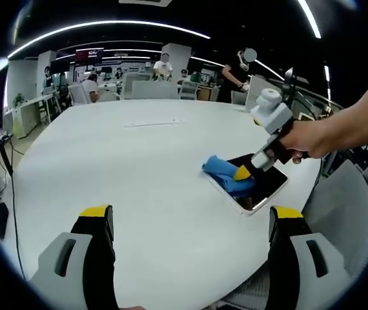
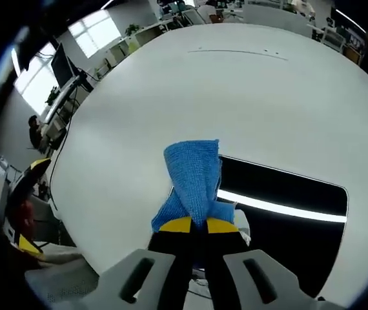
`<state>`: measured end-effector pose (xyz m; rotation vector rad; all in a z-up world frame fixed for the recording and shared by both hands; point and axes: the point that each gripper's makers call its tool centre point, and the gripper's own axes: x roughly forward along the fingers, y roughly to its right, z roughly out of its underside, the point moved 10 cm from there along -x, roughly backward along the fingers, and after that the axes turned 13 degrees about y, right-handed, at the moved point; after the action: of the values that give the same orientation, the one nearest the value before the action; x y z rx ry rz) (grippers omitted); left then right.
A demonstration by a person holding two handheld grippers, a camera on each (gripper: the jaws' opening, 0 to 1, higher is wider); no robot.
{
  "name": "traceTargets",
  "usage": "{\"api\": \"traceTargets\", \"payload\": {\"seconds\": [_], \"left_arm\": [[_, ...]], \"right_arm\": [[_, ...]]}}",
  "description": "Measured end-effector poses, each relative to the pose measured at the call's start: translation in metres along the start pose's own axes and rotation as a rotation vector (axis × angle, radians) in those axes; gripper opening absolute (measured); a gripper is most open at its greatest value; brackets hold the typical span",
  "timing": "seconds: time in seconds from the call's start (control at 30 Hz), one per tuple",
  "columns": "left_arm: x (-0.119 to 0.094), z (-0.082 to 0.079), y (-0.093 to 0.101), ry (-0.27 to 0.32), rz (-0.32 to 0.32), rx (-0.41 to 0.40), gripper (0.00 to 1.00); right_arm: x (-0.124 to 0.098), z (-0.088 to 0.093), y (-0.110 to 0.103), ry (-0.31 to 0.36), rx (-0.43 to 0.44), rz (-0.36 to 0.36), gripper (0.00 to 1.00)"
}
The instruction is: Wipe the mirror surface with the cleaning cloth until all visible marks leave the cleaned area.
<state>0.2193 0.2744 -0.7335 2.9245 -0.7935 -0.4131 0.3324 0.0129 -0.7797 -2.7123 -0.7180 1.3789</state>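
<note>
A rectangular mirror with a white frame lies flat on the white table, reflecting a dark ceiling and a light strip. My right gripper is shut on a blue cleaning cloth, which rests on the mirror's left end. In the left gripper view the mirror lies at the table's right edge, with the blue cloth on it under the right gripper, held by a person's hand. My left gripper is open above bare table, well short of the mirror.
The round white table stretches far beyond the mirror. Its near edge runs close to the mirror's right side. Desks, chairs and several people stand in the office behind. Cables and a monitor sit at the left of the room.
</note>
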Motion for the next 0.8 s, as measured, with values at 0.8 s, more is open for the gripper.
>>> {"api": "traceTargets", "payload": {"seconds": [0.8], "left_arm": [[0.007, -0.010, 0.004, 0.068, -0.010, -0.026, 0.99]], "right_arm": [[-0.021, 0.013, 0.040, -0.003, 0.043, 0.012, 0.00]]}}
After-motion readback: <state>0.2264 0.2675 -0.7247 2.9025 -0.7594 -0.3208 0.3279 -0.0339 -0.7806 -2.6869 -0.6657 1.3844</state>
